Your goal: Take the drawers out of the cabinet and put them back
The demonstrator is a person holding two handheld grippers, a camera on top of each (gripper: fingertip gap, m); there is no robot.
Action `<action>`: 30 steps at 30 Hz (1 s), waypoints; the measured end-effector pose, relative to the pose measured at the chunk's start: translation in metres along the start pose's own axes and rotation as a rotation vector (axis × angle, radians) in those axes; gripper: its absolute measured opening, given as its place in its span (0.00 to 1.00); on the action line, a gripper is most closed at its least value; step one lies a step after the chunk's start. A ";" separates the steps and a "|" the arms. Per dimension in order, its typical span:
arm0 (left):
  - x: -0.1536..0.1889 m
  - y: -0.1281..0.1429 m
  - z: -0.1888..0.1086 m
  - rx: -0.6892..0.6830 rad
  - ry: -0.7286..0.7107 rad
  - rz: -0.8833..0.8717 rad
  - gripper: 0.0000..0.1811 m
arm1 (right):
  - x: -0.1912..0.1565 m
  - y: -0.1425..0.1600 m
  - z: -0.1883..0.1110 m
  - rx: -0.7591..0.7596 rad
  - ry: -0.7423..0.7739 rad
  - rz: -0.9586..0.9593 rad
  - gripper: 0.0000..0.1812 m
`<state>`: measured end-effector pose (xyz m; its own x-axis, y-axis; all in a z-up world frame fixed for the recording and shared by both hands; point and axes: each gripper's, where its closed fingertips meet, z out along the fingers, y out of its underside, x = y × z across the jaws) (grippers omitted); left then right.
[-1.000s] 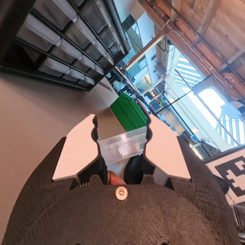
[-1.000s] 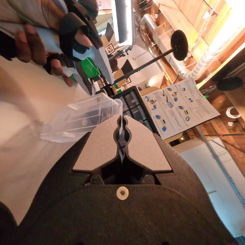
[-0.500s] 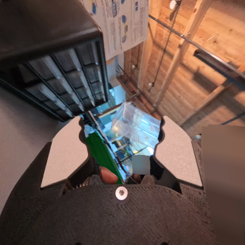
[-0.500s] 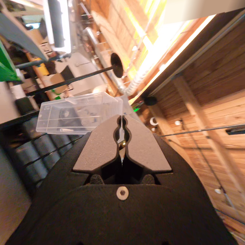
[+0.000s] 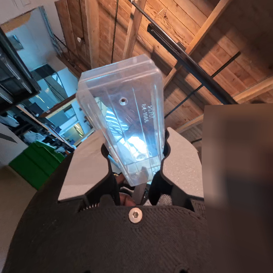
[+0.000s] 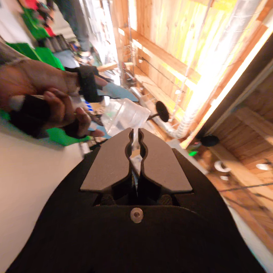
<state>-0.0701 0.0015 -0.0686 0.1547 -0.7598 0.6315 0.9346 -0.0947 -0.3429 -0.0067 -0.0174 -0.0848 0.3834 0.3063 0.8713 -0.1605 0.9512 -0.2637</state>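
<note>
**A:** Above the pale, matte tabletop (image 6: 29,169), what is being held?

**B:** A clear, hard plastic drawer (image 5: 125,110), long and box-shaped, with ribs moulded along its glossy underside. It is up in the air, outside the black drawer cabinet (image 5: 13,73), which shows only as a dark, blurred frame at the left edge of the left wrist view.

**A:** Who has hold of it?

**B:** The right gripper (image 6: 135,130), for certain. Its grainy grey pads with wavy inner edges are pinched together on the thin, clear tab at the drawer's front. The box juts away from its tips, tilted to the left.

**A:** And the left gripper (image 5: 133,131)?

**B:** Its fingers are spread wide, and the drawer's near end sits between them. The flanks lie close against both speckled pads. I cannot tell whether they press on the plastic or only bracket it.

**A:** Is anything else nearby?

**B:** In the right wrist view, the person's left hand (image 6: 44,91) is wrapped around the left gripper's handle, just beside the drawer, with a black strap over the thumb.

**A:** What about the room?

**B:** It has rough wooden planks and beams (image 5: 192,37), warm orange, crossed by a slim black rail (image 5: 177,42). A ribbed silver duct (image 6: 184,125) runs along the wall past a flat black disc on a rod (image 6: 162,111). A bright green plastic bin (image 5: 34,165) stands on the tabletop's far side, and behind it is a bluish, cluttered workshop.
</note>
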 end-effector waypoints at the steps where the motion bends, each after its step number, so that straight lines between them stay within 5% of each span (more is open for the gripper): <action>1: 0.000 -0.002 -0.001 -0.006 -0.010 0.047 0.40 | -0.007 0.002 -0.002 0.001 -0.080 0.075 0.03; 3: 0.002 -0.002 -0.002 -0.040 -0.018 0.132 0.40 | -0.016 0.004 -0.005 -0.001 -0.231 0.237 0.05; 7: 0.005 0.002 -0.001 -0.078 -0.024 0.213 0.40 | -0.014 -0.001 -0.005 -0.015 -0.406 0.498 0.36; 10: 0.003 0.010 0.000 -0.092 -0.015 0.196 0.40 | -0.022 -0.004 0.002 -0.057 -0.492 0.450 0.47; 11: 0.004 0.012 0.001 -0.091 -0.004 0.183 0.40 | -0.027 -0.004 0.004 -0.074 -0.513 0.392 0.45; 13: 0.006 0.015 0.002 -0.086 0.021 0.165 0.40 | -0.029 -0.004 0.009 -0.083 -0.506 0.265 0.24; 18: 0.010 0.021 0.003 -0.159 0.030 0.246 0.40 | -0.024 -0.003 0.005 -0.096 -0.557 0.176 0.20; 22: 0.004 0.019 0.001 -0.169 -0.020 0.346 0.41 | -0.011 0.008 -0.004 -0.143 -0.527 0.064 0.07; 30: -0.017 0.022 -0.003 -0.245 -0.177 0.597 0.39 | 0.020 0.060 -0.062 -0.477 -0.649 -0.029 0.07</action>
<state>-0.0528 0.0103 -0.0892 0.6928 -0.6119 0.3815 0.5752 0.1500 -0.8041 0.0481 0.0477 -0.1094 -0.2471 0.3366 0.9086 0.3032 0.9175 -0.2574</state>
